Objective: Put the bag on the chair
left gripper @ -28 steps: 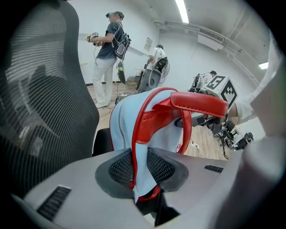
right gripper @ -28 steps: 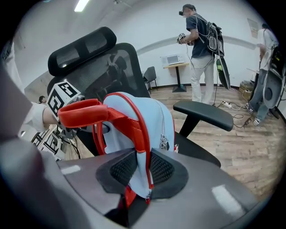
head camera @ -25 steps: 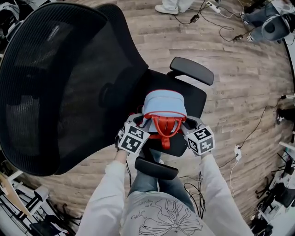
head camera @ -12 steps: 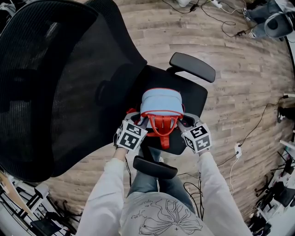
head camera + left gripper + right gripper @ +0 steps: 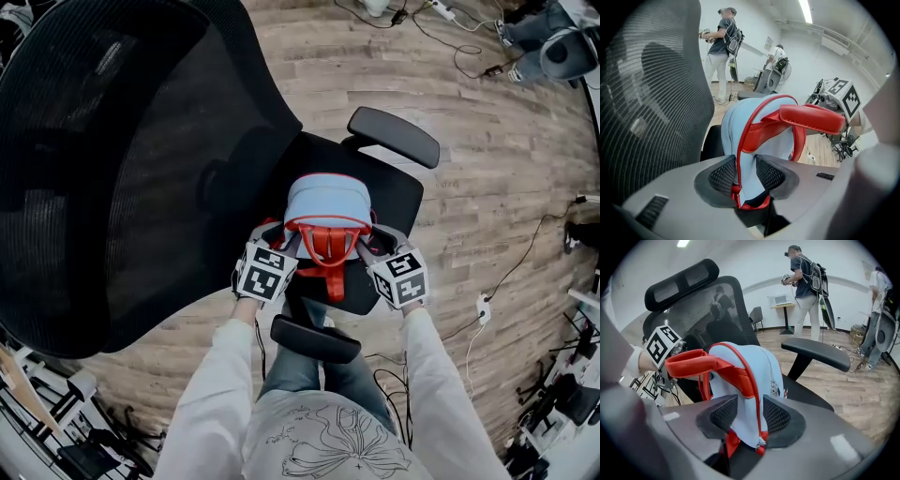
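The light blue bag [image 5: 326, 202] with red trim and red handles [image 5: 328, 253] stands upright on the black office chair's seat [image 5: 398, 202]. My left gripper [image 5: 289, 244] is at the bag's left side. In the left gripper view it [image 5: 746, 174] is shut on the bag's red-piped edge [image 5: 740, 154]. My right gripper [image 5: 367, 246] is at the bag's right side. In the right gripper view its jaws [image 5: 750, 417] are opening, and the bag's side seam [image 5: 750, 394] sits loosely between the pads.
The chair's big mesh backrest [image 5: 103, 169] fills the left. One armrest [image 5: 394, 136] lies beyond the bag, the other [image 5: 314, 339] just in front of my body. Cables [image 5: 469, 56] trail over the wooden floor. People [image 5: 806, 282] stand in the room behind.
Both grippers and the bag have shifted slightly further onto the seat. The bag stays upright between them.
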A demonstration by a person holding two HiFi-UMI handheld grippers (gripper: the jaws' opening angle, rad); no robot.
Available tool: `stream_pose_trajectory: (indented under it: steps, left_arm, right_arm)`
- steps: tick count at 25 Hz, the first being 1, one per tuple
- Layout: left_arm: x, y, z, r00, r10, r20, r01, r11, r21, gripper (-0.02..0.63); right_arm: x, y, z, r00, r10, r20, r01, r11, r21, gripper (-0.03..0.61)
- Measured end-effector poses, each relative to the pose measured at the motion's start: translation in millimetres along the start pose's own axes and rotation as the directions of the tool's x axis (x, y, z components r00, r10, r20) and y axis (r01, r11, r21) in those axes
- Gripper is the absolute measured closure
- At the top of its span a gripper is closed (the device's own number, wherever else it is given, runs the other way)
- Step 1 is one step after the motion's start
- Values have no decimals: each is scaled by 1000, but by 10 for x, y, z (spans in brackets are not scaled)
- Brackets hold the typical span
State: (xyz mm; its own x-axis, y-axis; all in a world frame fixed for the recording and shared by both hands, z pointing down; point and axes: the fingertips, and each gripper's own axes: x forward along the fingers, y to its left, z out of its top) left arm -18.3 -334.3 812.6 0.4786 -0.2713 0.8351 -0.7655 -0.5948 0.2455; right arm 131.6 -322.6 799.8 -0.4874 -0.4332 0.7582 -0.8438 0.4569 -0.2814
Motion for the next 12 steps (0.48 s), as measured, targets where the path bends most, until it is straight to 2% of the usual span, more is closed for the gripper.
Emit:
stream_pose_trajectory:
  steps: [3, 6, 12]
  left_arm:
    - [-132, 48, 60, 999, 23, 27, -23, 1000, -11, 494]
    - [-280, 67, 127, 997, 51, 59, -52, 999, 5, 494]
    - [-732, 15, 370, 981, 107, 162, -104, 994, -22, 494]
  right_arm:
    - [-85, 34, 23, 1000, -3, 10, 3, 1000, 12, 384]
    - [-227, 71, 56, 999, -14, 31, 14, 1000, 4, 383]
    - [-644, 69, 420, 983, -84, 160, 78, 996, 45, 383]
